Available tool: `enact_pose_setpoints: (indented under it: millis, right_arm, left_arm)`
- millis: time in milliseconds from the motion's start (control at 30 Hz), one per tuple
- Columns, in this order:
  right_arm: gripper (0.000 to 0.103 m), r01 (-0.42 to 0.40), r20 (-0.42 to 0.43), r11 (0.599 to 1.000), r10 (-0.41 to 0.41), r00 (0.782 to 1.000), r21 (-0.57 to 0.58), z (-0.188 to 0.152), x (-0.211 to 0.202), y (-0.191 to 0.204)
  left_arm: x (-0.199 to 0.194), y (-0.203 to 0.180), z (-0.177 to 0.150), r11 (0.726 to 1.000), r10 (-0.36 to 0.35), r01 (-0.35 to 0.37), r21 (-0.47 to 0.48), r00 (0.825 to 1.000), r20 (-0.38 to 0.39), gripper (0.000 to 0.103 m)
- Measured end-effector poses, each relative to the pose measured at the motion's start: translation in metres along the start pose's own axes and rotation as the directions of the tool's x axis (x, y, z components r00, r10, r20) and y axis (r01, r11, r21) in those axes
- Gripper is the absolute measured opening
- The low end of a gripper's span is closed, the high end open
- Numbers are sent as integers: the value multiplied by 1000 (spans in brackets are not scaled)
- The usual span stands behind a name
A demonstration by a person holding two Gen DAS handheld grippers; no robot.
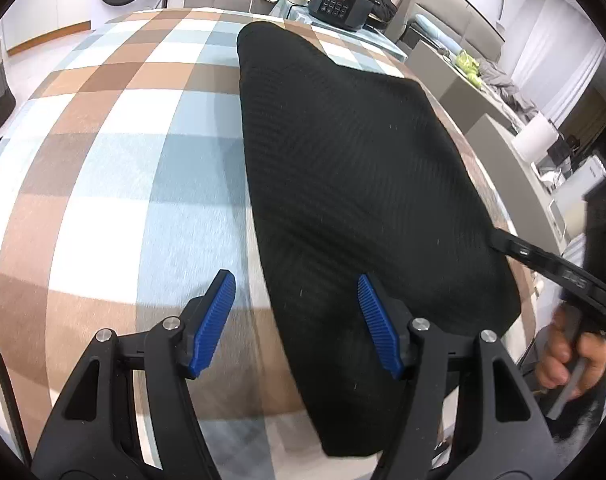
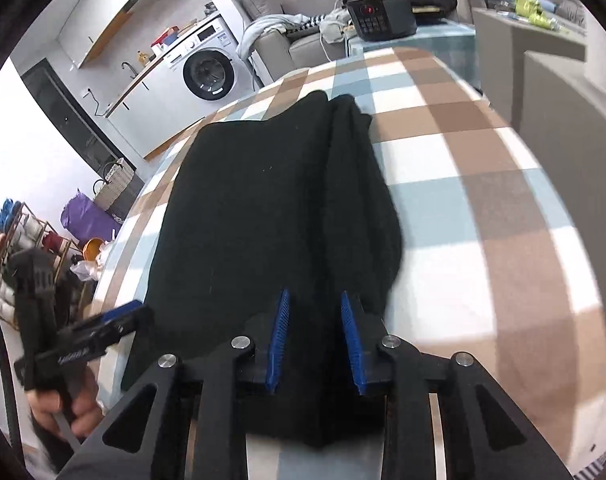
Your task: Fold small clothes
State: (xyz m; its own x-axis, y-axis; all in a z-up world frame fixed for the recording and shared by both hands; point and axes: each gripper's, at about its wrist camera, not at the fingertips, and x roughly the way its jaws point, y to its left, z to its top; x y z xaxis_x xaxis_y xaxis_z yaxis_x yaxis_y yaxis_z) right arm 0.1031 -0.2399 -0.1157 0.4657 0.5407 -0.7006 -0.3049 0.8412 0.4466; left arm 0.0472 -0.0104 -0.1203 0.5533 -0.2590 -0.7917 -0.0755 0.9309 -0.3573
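Nearest, left tool point(image 1: 297, 322) parted wide, gripping nothing, one pad over bare checks, other over the cloth's left edge. Right tool point(image 2: 315, 338) narrowly parted, near hem between the pads, pressing or not: cannot tell. One black garment point(image 1: 355, 168), ribbed knit, folded lengthwise, flat on checked desk point(image 1: 115, 152); doubled edge ridged along right side. Farther back, one black keypad appliance point(image 1: 341, 2), one washing machine point(image 2: 209, 74).

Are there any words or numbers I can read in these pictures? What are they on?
None can be read.
Right tool: white print along its side, too blurred.
Left tool: white print along its side, too blurred.
Black cooker: red display and buttons, too small.
Washing machine: panel, too small.
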Motion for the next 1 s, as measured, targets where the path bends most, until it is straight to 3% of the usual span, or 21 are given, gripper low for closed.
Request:
enact_pose_setpoints:
  millis: [67, 167, 200, 300, 433, 500, 567, 633, 800, 867, 933, 1000]
  right_arm:
    - [24, -5, 13, 1000, 5, 1000, -3, 13, 10, 2]
    - [7, 2, 26, 998, -1, 1000, -68, 27, 17, 14]
    - [5, 17, 33, 996, -14, 999, -83, 31, 16, 16]
    - [4, 31, 94, 996, -23, 995, -86, 36, 6, 16]
    - [5, 108, 16, 990, -106, 994, -94, 32, 24, 10]
    - [10, 101, 1, 991, -101, 995, -93, 35, 26, 10]
    - [25, 39, 4, 997, -39, 999, -63, 42, 22, 7]
    - [28, 17, 10, 999, -17, 1000, -45, 53, 25, 5]
    - [28, 19, -49, 1000, -19, 999, 4, 76, 56, -2]
    - [8, 23, -20, 999, -24, 1000, -36, 81, 54, 5]
    - [7, 17, 34, 995, -13, 999, -94, 81, 42, 15]
    - [7, 67, 44, 991, -62, 997, -115, 81, 37, 19]
  left_arm:
    - [1, 0, 6, 1000, 8, -8, -1, 1000, 8, 61]
    - [1, 2, 13, 1000, 14, -14, -15, 1000, 20, 61]
    - [1, 3, 15, 1000, 14, -13, -20, 1000, 22, 61]
    - [1, 7, 19, 999, 11, -10, -31, 1000, 28, 61]
    - [3, 12, 22, 999, 9, -8, -41, 1000, 29, 61]
    - [3, 12, 23, 999, 18, -17, -36, 999, 26, 61]
    - [2, 13, 24, 999, 16, -15, -36, 999, 31, 61]
    - [3, 13, 26, 999, 14, -13, -38, 999, 35, 61]
    - [6, 13, 30, 999, 23, -21, -37, 999, 39, 61]
    - [6, 13, 32, 999, 22, -20, -40, 999, 43, 61]
    - [6, 14, 33, 999, 23, -22, -39, 999, 45, 61]
    - [7, 14, 35, 999, 26, -25, -37, 999, 46, 61]
